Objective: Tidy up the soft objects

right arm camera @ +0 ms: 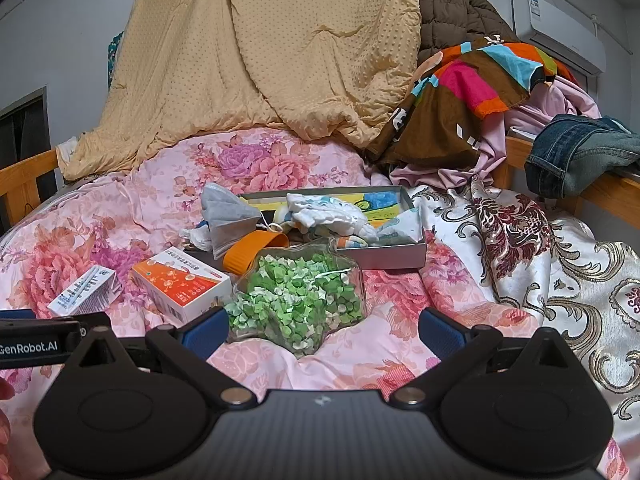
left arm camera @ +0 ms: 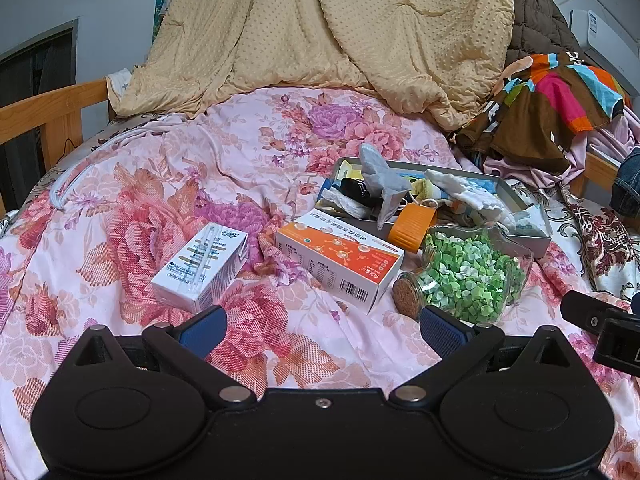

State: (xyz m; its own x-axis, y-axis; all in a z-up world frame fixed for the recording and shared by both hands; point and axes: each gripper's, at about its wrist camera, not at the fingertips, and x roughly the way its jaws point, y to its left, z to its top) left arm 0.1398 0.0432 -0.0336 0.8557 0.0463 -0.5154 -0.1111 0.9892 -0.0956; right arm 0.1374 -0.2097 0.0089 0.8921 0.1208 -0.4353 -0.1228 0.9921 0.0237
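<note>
A shallow grey box [left arm camera: 532, 242] [right arm camera: 400, 254] lies on the floral bedspread, holding soft items: a grey face mask [left arm camera: 380, 178] [right arm camera: 224, 210], a white cloth [left arm camera: 468, 194] [right arm camera: 328, 212] and a crumpled tissue [left arm camera: 344, 202]. An orange cup [left arm camera: 412, 226] [right arm camera: 250, 250] leans at its front rim. My left gripper [left arm camera: 320, 330] hovers open near the bed's front, nothing between its blue fingers. My right gripper [right arm camera: 322, 330] is open too, just behind a glass jar of green bits [right arm camera: 296, 300] [left arm camera: 468, 276].
An orange-and-white carton [left arm camera: 340, 258] [right arm camera: 180, 282] and a small white drink box [left arm camera: 200, 268] [right arm camera: 82, 292] lie left of the jar. A tan quilt [left arm camera: 320, 32], a striped garment [right arm camera: 472, 84] and jeans [right arm camera: 580, 152] pile at the back and right. Wooden rails [left arm camera: 52, 108] edge the bed.
</note>
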